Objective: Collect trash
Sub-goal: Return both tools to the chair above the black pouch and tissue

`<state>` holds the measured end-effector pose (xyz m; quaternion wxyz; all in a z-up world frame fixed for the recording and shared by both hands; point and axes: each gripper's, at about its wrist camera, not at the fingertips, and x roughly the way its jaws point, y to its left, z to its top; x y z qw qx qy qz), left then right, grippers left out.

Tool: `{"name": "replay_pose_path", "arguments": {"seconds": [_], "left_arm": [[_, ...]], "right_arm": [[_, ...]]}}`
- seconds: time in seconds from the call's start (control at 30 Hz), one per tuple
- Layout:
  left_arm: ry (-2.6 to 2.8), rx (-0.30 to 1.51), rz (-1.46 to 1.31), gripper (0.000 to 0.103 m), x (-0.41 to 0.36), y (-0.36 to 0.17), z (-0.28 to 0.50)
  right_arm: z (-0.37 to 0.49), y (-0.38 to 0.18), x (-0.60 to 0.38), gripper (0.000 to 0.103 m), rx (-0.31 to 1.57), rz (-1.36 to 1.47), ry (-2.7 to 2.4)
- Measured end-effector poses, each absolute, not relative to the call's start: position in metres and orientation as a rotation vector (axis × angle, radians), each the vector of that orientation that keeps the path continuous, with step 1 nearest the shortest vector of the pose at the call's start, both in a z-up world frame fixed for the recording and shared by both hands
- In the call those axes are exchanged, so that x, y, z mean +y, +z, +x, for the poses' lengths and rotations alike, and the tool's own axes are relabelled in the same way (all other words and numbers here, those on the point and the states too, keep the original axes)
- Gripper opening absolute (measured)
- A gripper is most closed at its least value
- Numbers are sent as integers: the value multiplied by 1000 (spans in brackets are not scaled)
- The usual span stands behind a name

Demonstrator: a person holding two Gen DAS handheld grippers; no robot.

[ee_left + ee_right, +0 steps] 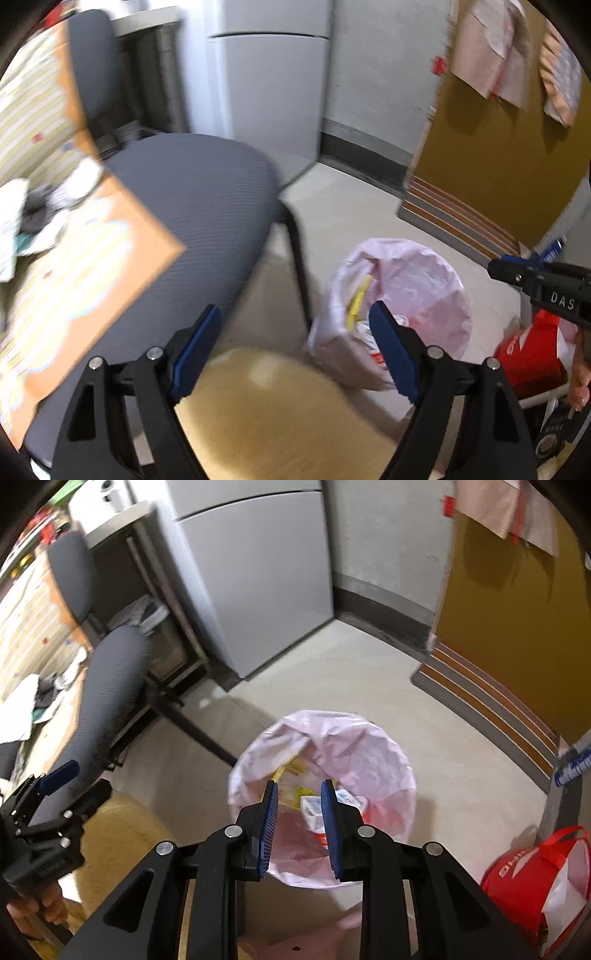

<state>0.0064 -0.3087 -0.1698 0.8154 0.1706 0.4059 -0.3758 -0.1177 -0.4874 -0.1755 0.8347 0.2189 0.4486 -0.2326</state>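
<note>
At the bottom of the right wrist view, the right gripper (300,827) hangs partly parted and empty over the pink-lined trash bin (369,749), where wrappers (312,808) lie at centre. The left gripper (295,354) gapes wide, grasping nothing, before the grey chair (192,192); a grey refrigerator (258,572) stands beyond.
</note>
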Motion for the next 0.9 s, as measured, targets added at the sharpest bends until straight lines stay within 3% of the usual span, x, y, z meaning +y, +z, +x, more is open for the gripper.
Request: {"name": "replay_pose_path", "arguments": {"seconds": [0.33,0.43,0.8,0.9], "left_arm": [[-552,855,213,80,-192,-127,48],[-443,845,168,80,-151,-117,63],[-177,846,37,80,-30,-103,98],[-121,840,7,81,-3,-97,109]], "right_arm": [[-27,-125,-400,33,900,273,-167],[1,-115,-365,40,889,207,-68],[92,-96,-260,42,843,71,205],[117,-90,-231,58,821,35,263]]}}
